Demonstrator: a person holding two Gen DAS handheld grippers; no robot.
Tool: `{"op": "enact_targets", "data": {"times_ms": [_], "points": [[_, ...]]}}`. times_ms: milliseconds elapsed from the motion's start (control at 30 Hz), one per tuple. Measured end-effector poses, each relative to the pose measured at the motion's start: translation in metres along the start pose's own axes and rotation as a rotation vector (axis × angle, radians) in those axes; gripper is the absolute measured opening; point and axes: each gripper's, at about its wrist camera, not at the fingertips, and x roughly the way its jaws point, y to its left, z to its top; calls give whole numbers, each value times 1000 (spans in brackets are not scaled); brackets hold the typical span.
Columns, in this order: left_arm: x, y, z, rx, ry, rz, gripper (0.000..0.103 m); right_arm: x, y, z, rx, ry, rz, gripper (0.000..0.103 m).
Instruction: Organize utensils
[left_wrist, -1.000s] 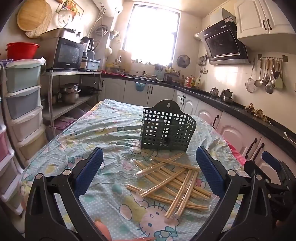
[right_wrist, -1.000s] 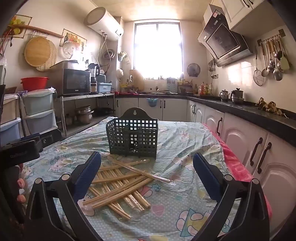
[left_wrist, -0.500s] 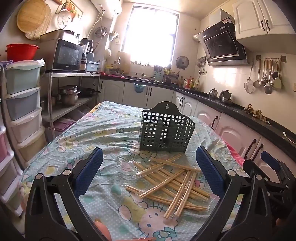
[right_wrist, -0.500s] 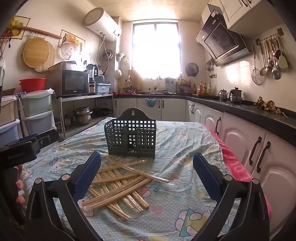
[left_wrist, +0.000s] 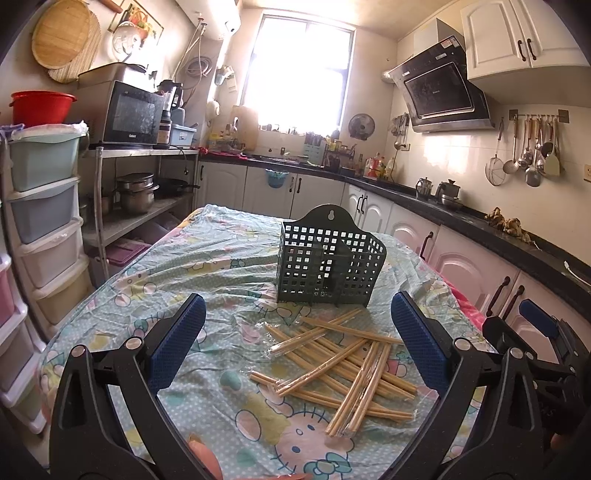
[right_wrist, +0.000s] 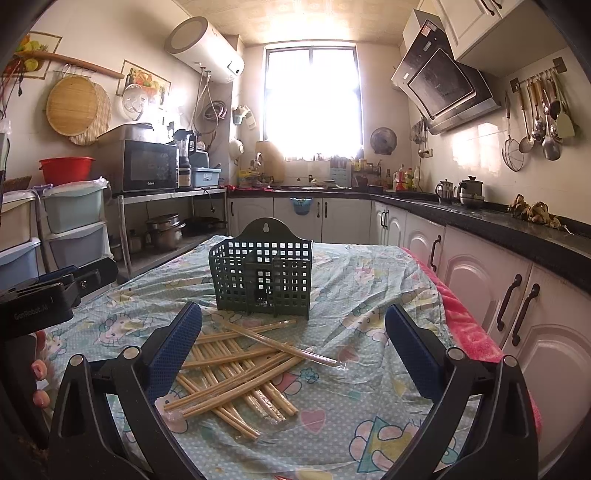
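A dark green lattice utensil basket (left_wrist: 328, 267) (right_wrist: 263, 275) stands upright on the table, with nothing visible inside it. In front of it lies a loose pile of several wooden chopsticks in clear plastic sleeves (left_wrist: 343, 363) (right_wrist: 240, 365). My left gripper (left_wrist: 299, 341) hovers open above the table, with the pile toward its right finger. My right gripper (right_wrist: 293, 349) is also open and holds nothing; the pile lies toward its left finger. In the left wrist view the right gripper's body (left_wrist: 535, 343) shows at the far right.
A cartoon-print cloth under clear plastic (left_wrist: 207, 266) covers the table. Stacked plastic drawers (left_wrist: 40, 221) and a metal shelf with pots (left_wrist: 136, 192) stand to the left. White cabinets under a black counter (right_wrist: 517, 236) run along the right. A person's fingertips (right_wrist: 38, 369) show at the left edge.
Both views have shifted only slightly; the basket sits a little lower and nearer in frame. Both grippers stay open, and the chopsticks have not moved.
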Motion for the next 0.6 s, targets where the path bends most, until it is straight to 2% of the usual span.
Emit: {"op": "enact_targets", "data": {"times_ms": [600], "points": [[-1, -1, 1, -5, 1, -1, 93, 1, 0, -2, -4, 6, 6, 97]]}}
